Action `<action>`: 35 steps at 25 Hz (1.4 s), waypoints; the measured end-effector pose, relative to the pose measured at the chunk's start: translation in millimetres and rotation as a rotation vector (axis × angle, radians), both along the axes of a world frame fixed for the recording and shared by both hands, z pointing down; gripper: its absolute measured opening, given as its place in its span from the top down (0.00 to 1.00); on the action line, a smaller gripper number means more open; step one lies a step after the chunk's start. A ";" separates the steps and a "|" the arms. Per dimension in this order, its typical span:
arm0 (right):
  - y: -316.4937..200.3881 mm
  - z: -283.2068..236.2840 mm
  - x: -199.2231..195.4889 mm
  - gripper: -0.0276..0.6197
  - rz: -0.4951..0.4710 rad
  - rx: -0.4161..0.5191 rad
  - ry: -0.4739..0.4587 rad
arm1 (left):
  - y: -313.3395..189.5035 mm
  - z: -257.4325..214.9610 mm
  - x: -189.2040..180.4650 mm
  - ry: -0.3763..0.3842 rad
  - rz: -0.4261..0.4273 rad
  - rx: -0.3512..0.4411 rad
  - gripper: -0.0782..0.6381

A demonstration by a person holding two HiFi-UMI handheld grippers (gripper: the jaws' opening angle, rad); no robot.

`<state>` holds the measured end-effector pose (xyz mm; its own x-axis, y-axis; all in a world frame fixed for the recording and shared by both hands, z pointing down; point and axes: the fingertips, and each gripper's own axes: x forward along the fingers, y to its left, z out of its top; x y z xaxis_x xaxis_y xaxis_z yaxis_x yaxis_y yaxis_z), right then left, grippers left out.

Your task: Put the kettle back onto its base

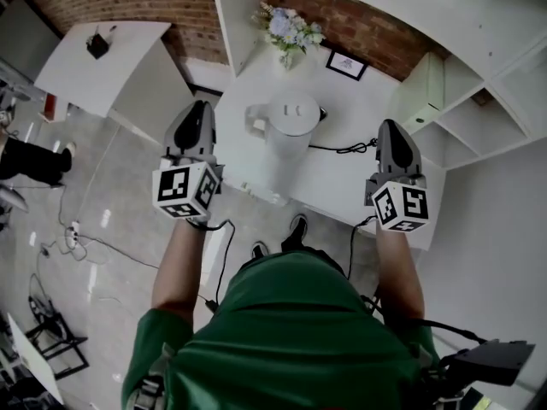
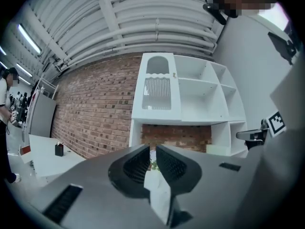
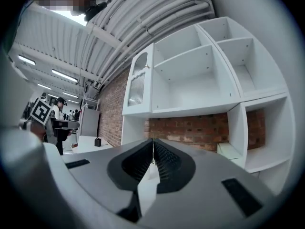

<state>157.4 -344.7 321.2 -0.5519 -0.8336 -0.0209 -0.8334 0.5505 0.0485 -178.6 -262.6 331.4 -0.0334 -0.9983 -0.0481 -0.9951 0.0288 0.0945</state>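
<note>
So the kettle (image 1: 291,139) is standing upright in the middle of the white table (image 1: 342,186), lid on, and neither tool is touching it. Its foot sits pretty close to the table's near edge. Can't tell whether the base is under it, the body hides that.

Left gripper (image 1: 201,107) is held up left of the kettle, out past the table's left edge and over the floor, well apart from the kettle. Its fingers are closed up with only a sliver between the tips and nothing in them. Right gripper (image 1: 391,126) is off to the kettle's right, over the far side of the tabletop, with its fingers pressed together, also empty.

Room-wise: right of the kettle there's a bare stretch of tabletop, with a black cord (image 1: 346,149) snaking across it from the kettle's side. Behind the kettle are a vase of flowers (image 1: 289,31) and a small picture frame (image 1: 346,64) against the brick wall. The white shelf unit (image 1: 479,101) boxes in the space right of the kettle, just beyond the right gripper. Left of the kettle it's open floor until a second white table (image 1: 94,67).
</note>
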 end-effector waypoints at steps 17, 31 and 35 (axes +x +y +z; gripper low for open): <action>80.0 -20.0 6.0 0.91 0.046 0.102 0.017 | 95.4 13.5 -17.6 -0.010 -0.029 -0.017 0.82; 99.9 -18.0 -54.4 0.91 -0.055 0.090 0.027 | 153.8 31.5 -71.2 0.046 -0.139 -0.032 0.82; 96.6 -18.5 -47.7 0.92 -0.037 0.089 0.034 | 145.7 38.5 -66.5 0.063 -0.124 -0.045 0.82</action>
